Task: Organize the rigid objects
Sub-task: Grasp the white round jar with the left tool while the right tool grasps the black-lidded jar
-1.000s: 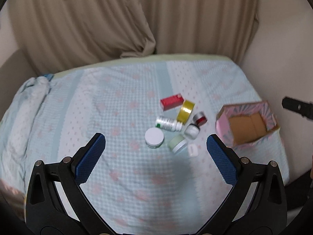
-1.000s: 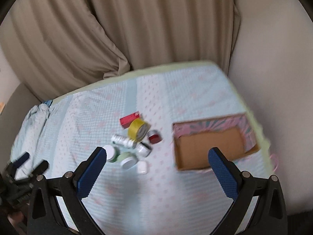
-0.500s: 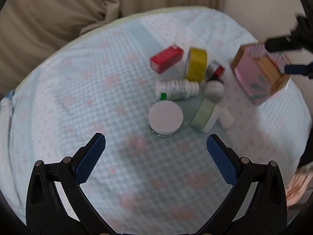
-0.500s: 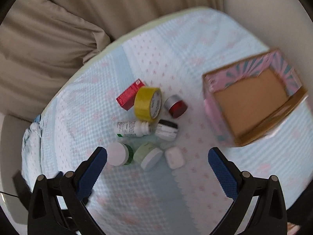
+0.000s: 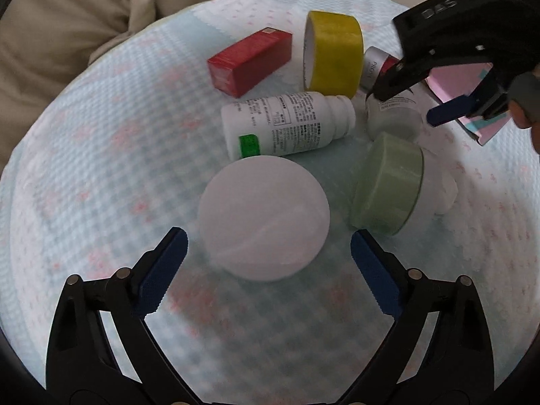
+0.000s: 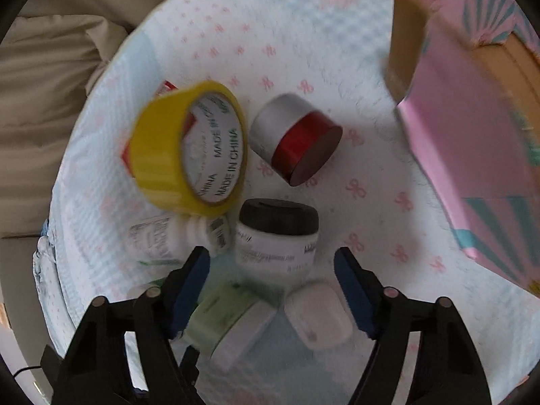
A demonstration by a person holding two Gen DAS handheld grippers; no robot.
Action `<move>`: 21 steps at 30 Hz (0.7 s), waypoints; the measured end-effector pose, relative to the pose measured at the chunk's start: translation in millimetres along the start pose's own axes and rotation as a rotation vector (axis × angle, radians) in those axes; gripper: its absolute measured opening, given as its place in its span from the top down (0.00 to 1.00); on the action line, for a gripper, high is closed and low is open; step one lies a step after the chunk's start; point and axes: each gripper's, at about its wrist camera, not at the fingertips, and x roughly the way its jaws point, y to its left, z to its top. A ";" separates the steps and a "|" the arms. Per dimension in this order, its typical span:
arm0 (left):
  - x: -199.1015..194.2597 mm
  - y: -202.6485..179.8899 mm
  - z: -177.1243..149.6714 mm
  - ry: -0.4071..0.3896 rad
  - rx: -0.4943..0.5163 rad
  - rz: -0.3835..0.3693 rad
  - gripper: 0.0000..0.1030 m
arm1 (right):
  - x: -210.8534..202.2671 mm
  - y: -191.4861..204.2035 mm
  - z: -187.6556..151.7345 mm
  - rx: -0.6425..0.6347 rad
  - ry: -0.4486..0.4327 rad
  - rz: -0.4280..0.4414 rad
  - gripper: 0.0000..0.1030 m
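A cluster of small objects lies on the light blue cloth. My left gripper (image 5: 268, 253) is open just before a white-lidded jar (image 5: 263, 217). Behind the jar lie a white pill bottle (image 5: 287, 125), a red box (image 5: 249, 62), a yellow tape roll (image 5: 332, 54) and a pale green jar (image 5: 388, 185). My right gripper (image 6: 271, 266) is open, its blue pads on either side of a white jar with a black lid (image 6: 278, 236). It also shows in the left wrist view (image 5: 401, 101). A silver-and-red jar (image 6: 297, 143) and a small white case (image 6: 319, 315) lie close by.
A pink-papered cardboard box (image 6: 472, 128) stands open at the right of the cluster, its corner visible in the left wrist view (image 5: 479, 128). Beige curtains (image 5: 67, 23) hang behind the surface. The cloth's edge runs round the far side.
Both grippers have dropped and moved in close to the cluster. The left now faces the white-lidded jar, and the right has come down around the black-lidded jar.
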 end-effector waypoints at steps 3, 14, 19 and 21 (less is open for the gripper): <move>7.8 -4.7 3.2 -0.005 0.029 -0.001 0.06 | 10.9 -5.5 4.1 0.035 0.005 0.012 0.32; 15.1 1.9 7.9 -0.006 0.031 0.000 0.34 | 30.8 -16.1 7.5 0.119 0.029 0.075 0.49; 9.0 5.1 8.4 0.006 -0.012 -0.002 0.34 | 28.7 -10.2 7.2 0.108 0.025 0.062 0.49; 3.0 8.4 7.5 0.007 -0.036 0.006 0.34 | 23.7 -6.8 7.0 0.098 0.018 0.058 0.49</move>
